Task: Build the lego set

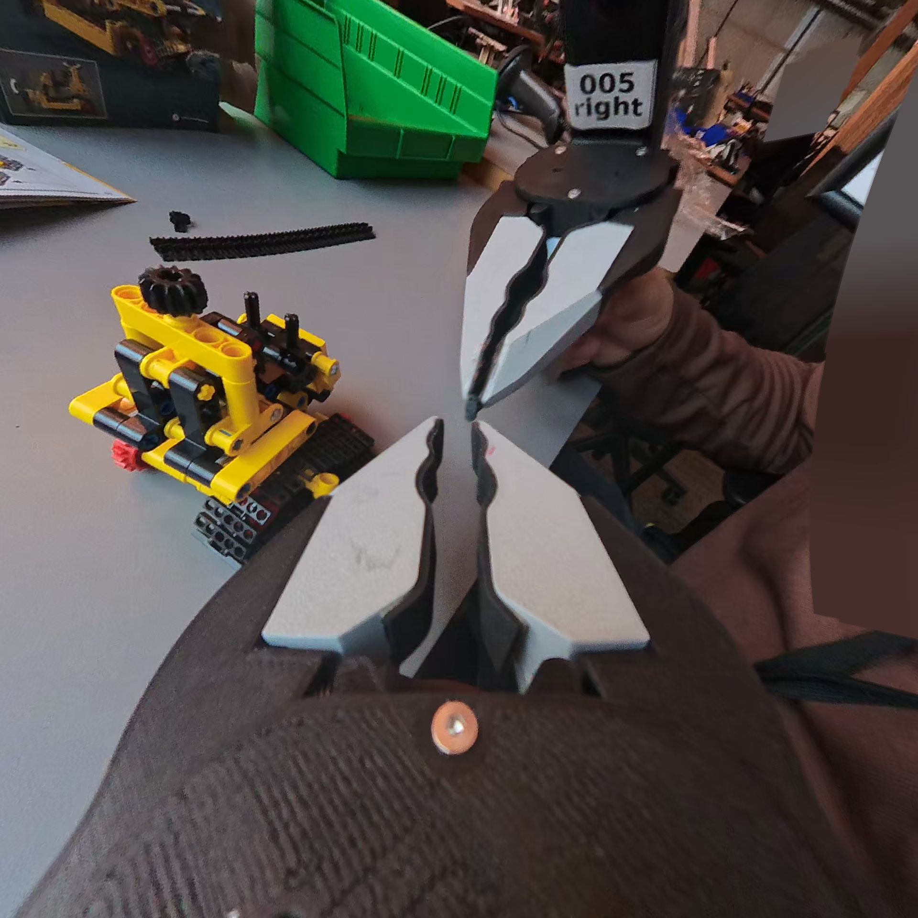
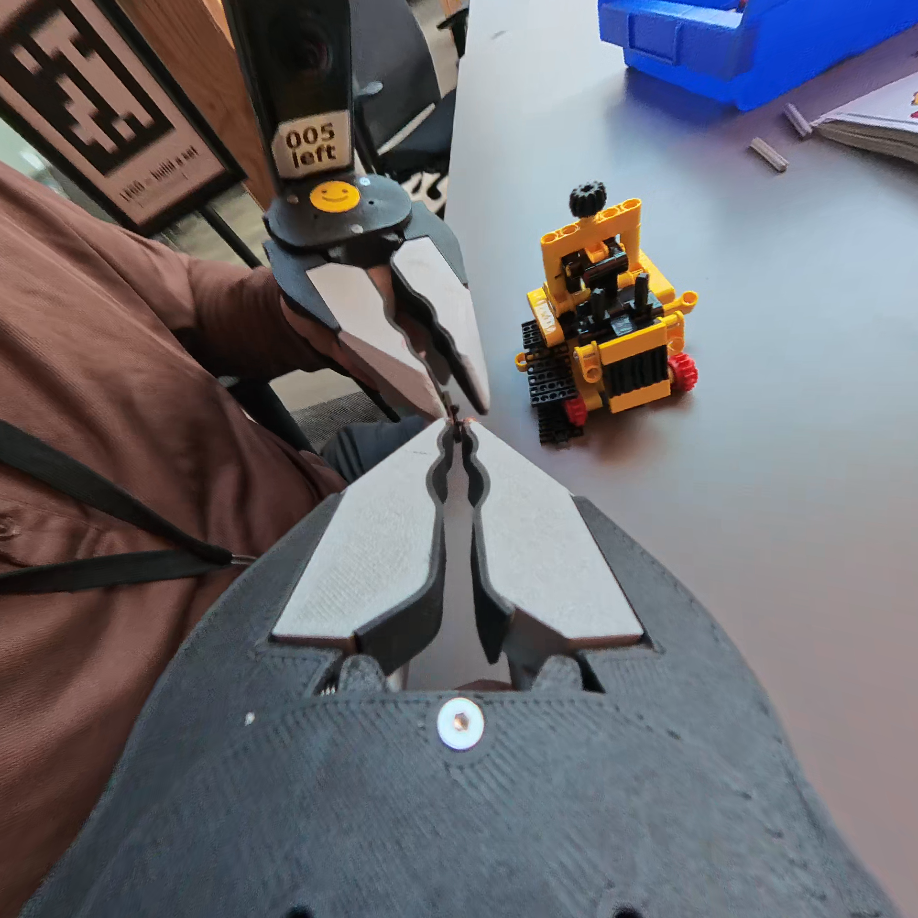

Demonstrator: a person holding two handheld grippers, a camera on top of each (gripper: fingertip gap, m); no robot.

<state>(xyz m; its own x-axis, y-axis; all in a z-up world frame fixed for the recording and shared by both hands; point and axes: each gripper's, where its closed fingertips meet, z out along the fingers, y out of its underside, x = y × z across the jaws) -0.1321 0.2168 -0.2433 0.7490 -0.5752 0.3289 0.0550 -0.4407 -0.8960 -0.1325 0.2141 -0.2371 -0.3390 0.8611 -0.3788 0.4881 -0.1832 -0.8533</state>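
Note:
A partly built yellow and black Lego vehicle [image 1: 213, 397] stands on the grey table [image 1: 74, 571], left of both grippers; it also shows in the right wrist view [image 2: 606, 323]. It has a black gear on top and a black track on one side. My right gripper [image 1: 472, 403] [image 2: 457, 426] is shut on a small black piece [image 1: 471, 411] [image 2: 453, 411] that sticks out of its tips. My left gripper [image 1: 457, 423] [image 2: 459, 405] faces it tip to tip, slightly open and empty, just short of the piece, above the table's edge.
A loose black track strip [image 1: 263, 241] and a small black part [image 1: 180, 220] lie behind the vehicle. A green bin [image 1: 377, 89], the set's box [image 1: 109, 59] and a booklet [image 1: 44, 174] stand farther back. A blue bin [image 2: 745, 44] is at the far right. My two grippers' fingertips are within a few centimetres of each other.

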